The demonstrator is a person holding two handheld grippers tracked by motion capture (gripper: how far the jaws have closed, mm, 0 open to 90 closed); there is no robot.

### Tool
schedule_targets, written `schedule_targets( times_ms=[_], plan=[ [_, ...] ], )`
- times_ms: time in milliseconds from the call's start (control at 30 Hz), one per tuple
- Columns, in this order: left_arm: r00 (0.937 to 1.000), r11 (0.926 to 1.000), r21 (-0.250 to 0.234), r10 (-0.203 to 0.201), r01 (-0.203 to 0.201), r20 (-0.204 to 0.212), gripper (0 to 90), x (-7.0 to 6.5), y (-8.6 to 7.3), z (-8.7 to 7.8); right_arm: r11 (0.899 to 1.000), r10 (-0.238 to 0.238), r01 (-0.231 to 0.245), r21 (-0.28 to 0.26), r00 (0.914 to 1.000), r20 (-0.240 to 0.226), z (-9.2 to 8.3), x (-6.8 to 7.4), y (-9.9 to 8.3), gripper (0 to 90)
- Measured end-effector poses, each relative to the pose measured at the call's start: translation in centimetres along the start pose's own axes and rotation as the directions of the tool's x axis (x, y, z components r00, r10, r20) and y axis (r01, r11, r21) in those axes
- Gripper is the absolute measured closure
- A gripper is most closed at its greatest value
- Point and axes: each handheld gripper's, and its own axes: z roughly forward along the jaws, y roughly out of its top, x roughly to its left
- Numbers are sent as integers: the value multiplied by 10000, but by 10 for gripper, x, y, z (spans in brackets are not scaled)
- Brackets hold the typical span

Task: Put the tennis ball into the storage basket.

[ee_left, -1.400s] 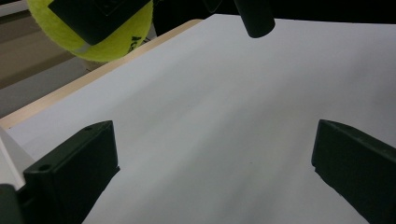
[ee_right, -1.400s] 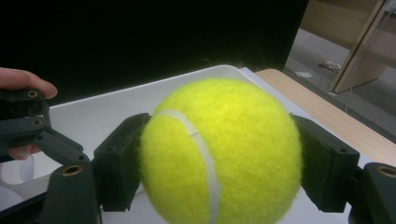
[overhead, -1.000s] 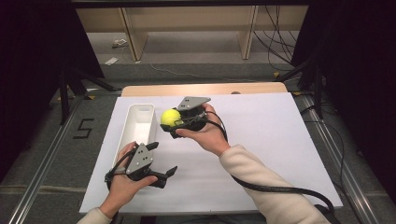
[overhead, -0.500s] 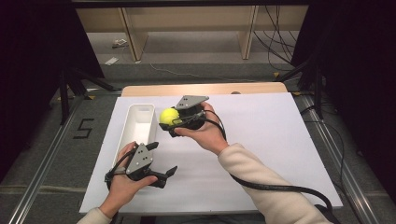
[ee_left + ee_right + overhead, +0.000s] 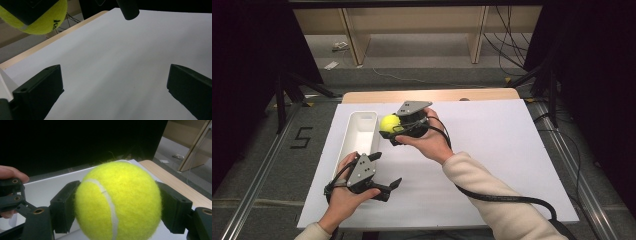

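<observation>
A yellow tennis ball (image 5: 388, 122) hangs in the air just right of a long white tray (image 5: 362, 131), with my right gripper (image 5: 389, 129) shut on it. In the right gripper view the ball (image 5: 117, 202) sits squeezed between both black jaws of that gripper (image 5: 117, 206), and the tray's wall (image 5: 47, 187) lies behind it. My left gripper (image 5: 384, 186) rests low near the table's front, open and holding nothing. In the left gripper view its own gripper (image 5: 113, 92) has wide-apart jaws over bare white surface, and the ball (image 5: 42, 17) shows at the top left.
The table carries a white sheet (image 5: 492, 150), with a wooden strip (image 5: 432, 95) along the far edge. Black cable (image 5: 497, 197) trails from the right gripper under the sleeve. Wooden shelving (image 5: 412, 30) stands beyond the table. The other hand (image 5: 11, 173) shows at the left.
My right gripper has carried the ball slightly left, closer to the tray. The left gripper has stayed where it was, still open.
</observation>
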Motion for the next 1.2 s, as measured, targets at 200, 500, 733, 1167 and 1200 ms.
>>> schedule_targets(
  times_ms=[200,500,733,1167,1200],
  plan=[
    [10000,10000,1,-5,5,-3,0,0,0,0,10000,21,-21,-5,10000,-15,2,1,0,262],
    [10000,10000,-12,9,-9,23,0,0,0,0,10000,32,-32,-28,10000,-45,5,2,3,262],
    [10000,10000,-12,10,-10,25,0,0,0,0,10000,11,-11,-15,10000,-69,7,2,5,261],
    [10000,10000,-4,7,-7,35,0,0,0,0,10000,13,-13,10,10000,-59,8,1,7,262],
    [10000,10000,-7,8,-8,38,0,0,0,0,10000,21,-21,18,10000,-64,8,1,7,262]
  ],
)
